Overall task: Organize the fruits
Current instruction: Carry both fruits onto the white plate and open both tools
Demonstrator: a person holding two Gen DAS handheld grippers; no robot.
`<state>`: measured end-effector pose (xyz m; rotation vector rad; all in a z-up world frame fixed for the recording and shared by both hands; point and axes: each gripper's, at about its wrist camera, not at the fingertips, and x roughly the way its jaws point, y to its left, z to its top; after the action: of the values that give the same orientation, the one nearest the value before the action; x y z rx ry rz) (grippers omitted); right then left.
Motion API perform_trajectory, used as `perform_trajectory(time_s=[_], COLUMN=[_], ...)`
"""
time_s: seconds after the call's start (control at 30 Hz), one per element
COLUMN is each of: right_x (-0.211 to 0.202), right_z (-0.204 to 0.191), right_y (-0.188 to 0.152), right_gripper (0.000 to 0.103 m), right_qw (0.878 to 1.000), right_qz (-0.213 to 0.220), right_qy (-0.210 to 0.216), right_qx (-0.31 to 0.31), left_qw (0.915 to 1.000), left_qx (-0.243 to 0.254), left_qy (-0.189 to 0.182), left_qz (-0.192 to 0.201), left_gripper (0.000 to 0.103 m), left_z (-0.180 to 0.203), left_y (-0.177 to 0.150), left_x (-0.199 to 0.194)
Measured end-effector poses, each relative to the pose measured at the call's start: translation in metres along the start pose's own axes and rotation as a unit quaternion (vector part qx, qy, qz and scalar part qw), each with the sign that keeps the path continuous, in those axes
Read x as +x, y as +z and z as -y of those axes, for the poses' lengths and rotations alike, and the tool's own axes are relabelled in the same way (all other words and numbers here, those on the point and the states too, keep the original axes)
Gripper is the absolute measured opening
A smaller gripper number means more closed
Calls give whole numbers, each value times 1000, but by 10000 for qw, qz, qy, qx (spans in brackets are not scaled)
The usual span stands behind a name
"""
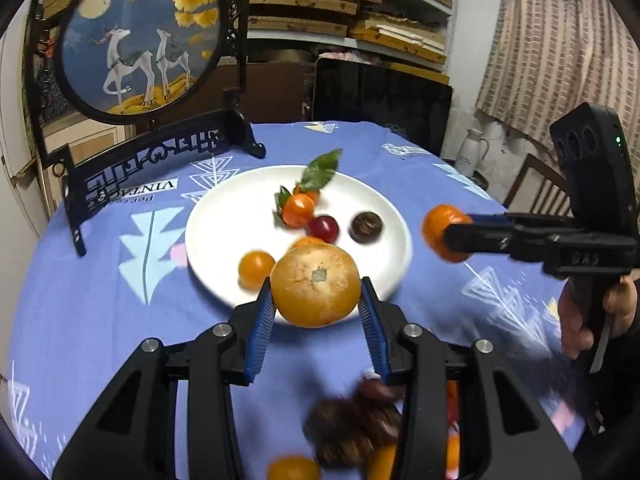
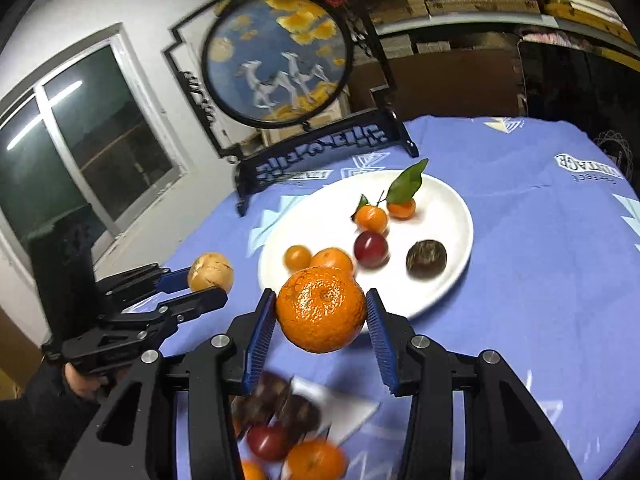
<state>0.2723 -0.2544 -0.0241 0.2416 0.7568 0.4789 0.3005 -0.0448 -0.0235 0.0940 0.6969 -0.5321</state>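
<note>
The left gripper (image 1: pixel 318 300) has its jaws clenched on a pale yellow-brown fruit (image 1: pixel 316 284), held above the near rim of the white plate (image 1: pixel 224 272). The right gripper (image 2: pixel 322 312) grasps a bright orange mandarin (image 2: pixel 322 308) just above the same rim. The plate sits toward the far edge of the blue-clothed table (image 1: pixel 100 320), holding small mandarins, a red plum (image 1: pixel 323 228) and a dark fruit (image 1: pixel 366 227).
</note>
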Motion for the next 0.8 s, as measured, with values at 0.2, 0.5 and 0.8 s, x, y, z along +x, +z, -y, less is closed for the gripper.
perform_trajectory(time_s=[0.2, 0.5, 0.8], right_x=[52, 48, -16], right_z=[19, 20, -11], right_y=[22, 25, -46], right_gripper=[46, 64, 64], right_qw=[9995, 9986, 9975], right_qz=[-163, 57, -261], right_qy=[-255, -530, -487], right_qx=[67, -32, -436], left_qw=[9997, 9982, 9991], left_qx=[-100, -466, -166], left_qy=[156, 357, 390], left_qz=[-157, -88, -82], left_gripper=[41, 73, 77], left_z=[-22, -40, -21], left_y=[25, 24, -36], left_x=[47, 47, -34])
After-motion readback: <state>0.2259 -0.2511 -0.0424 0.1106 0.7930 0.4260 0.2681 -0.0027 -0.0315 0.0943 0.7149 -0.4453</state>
